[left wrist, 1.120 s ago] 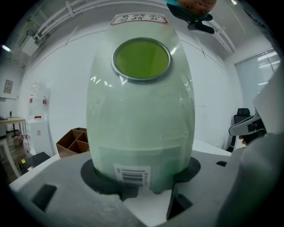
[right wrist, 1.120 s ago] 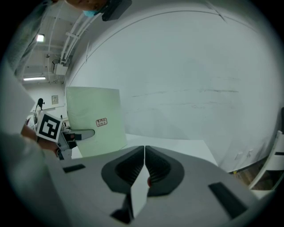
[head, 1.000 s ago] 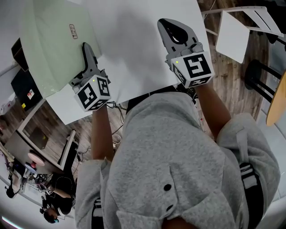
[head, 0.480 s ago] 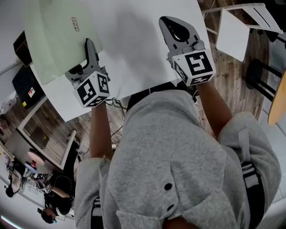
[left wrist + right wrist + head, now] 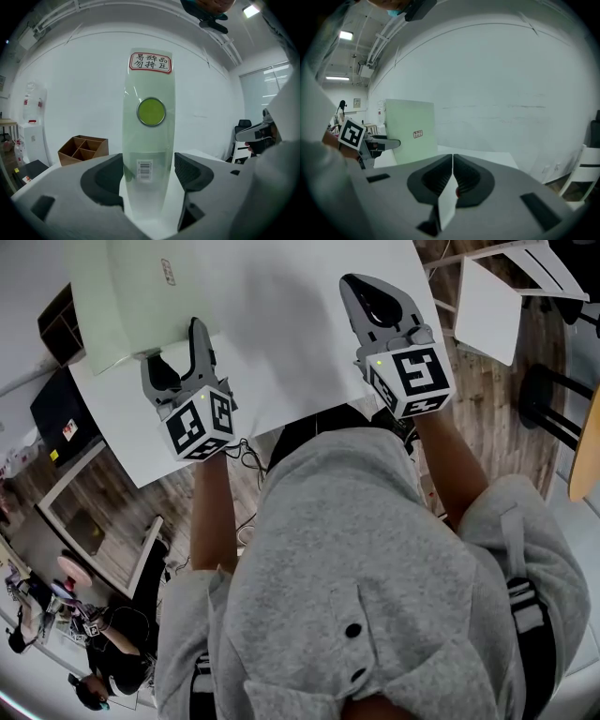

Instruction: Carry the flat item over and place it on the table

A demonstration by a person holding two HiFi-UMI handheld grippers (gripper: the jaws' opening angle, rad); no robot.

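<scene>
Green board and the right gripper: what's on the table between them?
Nothing. In the head view, only bare white table lies between the green board and the right gripper.

Left claw [image 5: 174, 349] has just opened, releasing green panel [image 5: 131, 296].

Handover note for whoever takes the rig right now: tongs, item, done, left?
Left tongs: open, have just been opening; the near edge of the pale green flat item sits between them, not gripped.
Right tongs: shut, nothing visibly held, over the white table.
Item: lying flat on the table's left part.
Done: item placed and released.
Left: probably just backing the left tongs off the item.
</scene>
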